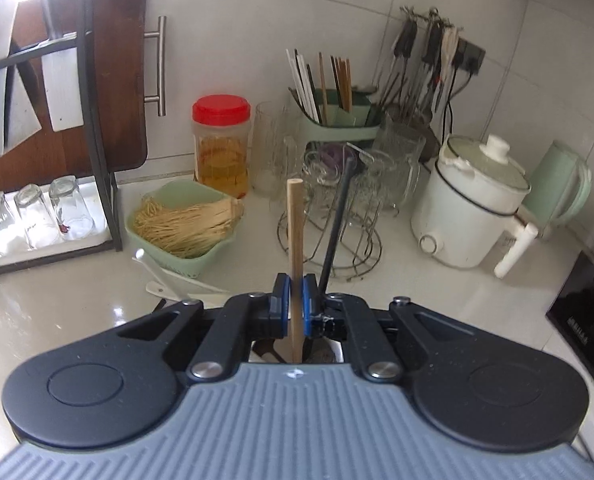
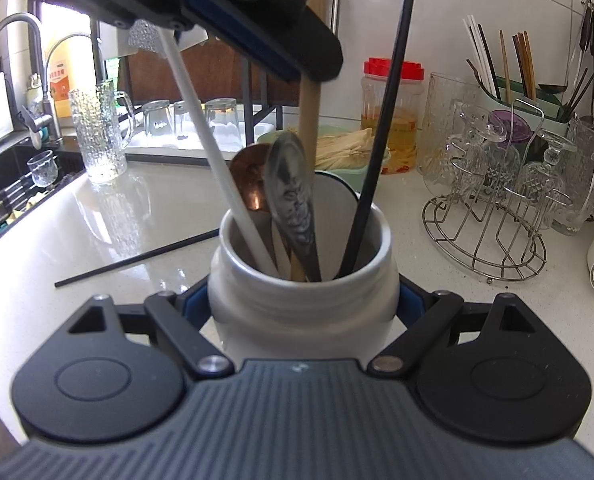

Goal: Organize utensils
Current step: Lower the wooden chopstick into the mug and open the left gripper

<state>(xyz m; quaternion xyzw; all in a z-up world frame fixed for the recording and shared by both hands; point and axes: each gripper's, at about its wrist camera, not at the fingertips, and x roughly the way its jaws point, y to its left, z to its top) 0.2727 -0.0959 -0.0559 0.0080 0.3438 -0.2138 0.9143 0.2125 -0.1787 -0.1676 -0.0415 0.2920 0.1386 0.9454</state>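
Gripping one white jar (image 2: pixel 303 300) on the surface (image 2: pixel 97 216), the right tongs (image 2: pixel 303 308) are clamping its sides; the left tongs (image 1: pixel 293 300) are pinching one wooden stick (image 1: pixel 295 232) standing in it beside two spoons (image 2: pixel 293 200), one black chopstick (image 2: pixel 381 120) and one white (image 2: pixel 213 148).

place: home kitchen, lived-in
counter: glossy white worktop (image 2: pixel 97 216), white tiled wall behind
sink: dark basin with gooseneck faucet (image 2: pixel 13 36), far left of right wrist view
storage: green chopstick caddy (image 1: pixel 337 120) and hanging utensils (image 1: pixel 421 64), upper right of left wrist view
glassware: wire glass rack (image 2: pixel 493 216), upturned tumblers (image 1: pixel 37 212) on a drying tray
food: red-lidded jar (image 1: pixel 221 144), basket of dried noodles (image 1: pixel 185 220)
appliances: white electric cooker (image 1: pixel 469 208), green kettle (image 1: pixel 561 184), wall socket
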